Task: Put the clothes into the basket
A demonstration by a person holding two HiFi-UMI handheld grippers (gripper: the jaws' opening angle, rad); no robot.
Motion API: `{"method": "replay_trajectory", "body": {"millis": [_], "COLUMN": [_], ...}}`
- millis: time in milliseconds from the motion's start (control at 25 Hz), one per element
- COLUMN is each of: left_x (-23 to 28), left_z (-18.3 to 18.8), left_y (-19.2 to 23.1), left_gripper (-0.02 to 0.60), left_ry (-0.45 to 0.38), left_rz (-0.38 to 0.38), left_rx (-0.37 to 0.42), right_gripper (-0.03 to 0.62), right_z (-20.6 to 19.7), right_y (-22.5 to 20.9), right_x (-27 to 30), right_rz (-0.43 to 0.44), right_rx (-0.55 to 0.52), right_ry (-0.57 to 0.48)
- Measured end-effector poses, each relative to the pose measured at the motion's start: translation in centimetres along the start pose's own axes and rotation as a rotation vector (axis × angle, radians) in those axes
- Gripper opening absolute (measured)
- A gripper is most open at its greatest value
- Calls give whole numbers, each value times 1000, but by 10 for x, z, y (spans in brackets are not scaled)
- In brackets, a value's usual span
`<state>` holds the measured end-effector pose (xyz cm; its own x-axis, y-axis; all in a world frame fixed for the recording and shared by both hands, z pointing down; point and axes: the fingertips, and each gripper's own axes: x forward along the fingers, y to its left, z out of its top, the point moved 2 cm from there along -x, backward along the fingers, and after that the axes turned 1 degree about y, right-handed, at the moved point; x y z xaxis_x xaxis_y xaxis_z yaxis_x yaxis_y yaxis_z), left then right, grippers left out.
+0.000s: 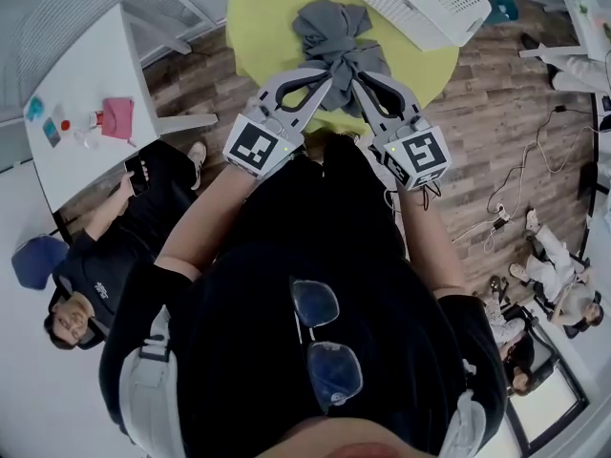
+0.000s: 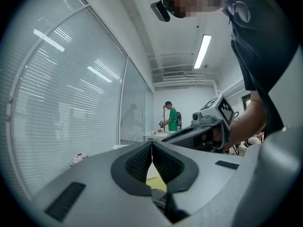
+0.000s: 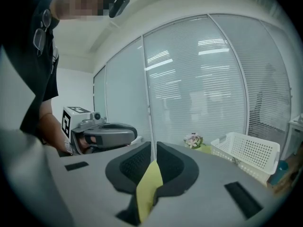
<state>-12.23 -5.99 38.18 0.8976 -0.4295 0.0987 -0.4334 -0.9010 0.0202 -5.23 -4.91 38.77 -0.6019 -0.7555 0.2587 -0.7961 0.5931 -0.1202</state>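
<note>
- The grey clothes [image 1: 334, 36] lie in one crumpled heap near the middle of the round yellow-green table [image 1: 263, 12]. None of them is in the basket yet, so I judge the task is at its beginning.
- The white basket [image 1: 420, 3] stands at the far right part of the table, partly over its edge. It looks tilted in the head view. It is near the heap, probably so that the carry will be short.
- The left gripper [image 1: 320, 79] is above the near side of the table, with its tips at the near edge of the heap. In its own view the two pads meet at the tips. Only a bit of the table top shows in the gap below them, and no cloth is there.
- The right gripper [image 1: 368, 84] is held just beside the left one over the same near side of the table. Its pads are also together, or with only a thin slit between them. Only the yellow table colour shows through, so it holds nothing.
- Both grippers point toward the heap from the near side of the table. I think the person is getting ready for a grasp with two hands.
- The jaws must first come apart before they can take the cloth.
- Such soft cloth may hang down and drag over the table on the way to the basket.
</note>
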Motion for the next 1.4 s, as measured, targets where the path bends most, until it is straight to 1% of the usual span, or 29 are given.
{"method": "replay_trajectory", "body": {"millis": [80,200,320,400,480,520,640,840,920,1040,1160,1240,1400], "left_x": [9,22,32,40,49,52,62,75,80,82,84,86,87], "left_z": [-6,-15,-29,-39,-49,-56,-76,-105,-115,-128,-142,-149,-158], "left_y": [7,14,23,29,36,39,49,64,75,89,100,105,113], "left_gripper": [11,11,11,11,11,11,11,11,11,11,11,11,11], "left_ry": [-6,-44,-28,-9,-6,9,66,112,119,120,143,163,161], "left_rz": [1,-19,-3,13,26,29,36,78,98,124,140,148,170], "left_rx": [-5,-41,-64,-72,-73,-65,-37,-33,-44,-76,-68,-58,-109], "right_gripper": [34,35,41,56,91,115,156,250,281,355,394,408,414], "right_z": [-7,-19,-31,-40,-52,-59,-83,-135,-156,-186,-210,-225,-256], "right_y": [-16,-40,-59,-75,-91,-98,-115,-131,-136,-140,-146,-148,-151], "right_x": [12,29,42,50,59,64,80,104,118,138,155,165,179], "right_rz": [-22,-49,-56,-76,-99,-104,-122,-156,-150,-148,-174,-182,-194], "right_rx": [21,43,56,63,84,100,149,225,270,343,354,355,350], "right_ry": [20,52,89,116,148,164,227,402,462,540,611,656,738]}}
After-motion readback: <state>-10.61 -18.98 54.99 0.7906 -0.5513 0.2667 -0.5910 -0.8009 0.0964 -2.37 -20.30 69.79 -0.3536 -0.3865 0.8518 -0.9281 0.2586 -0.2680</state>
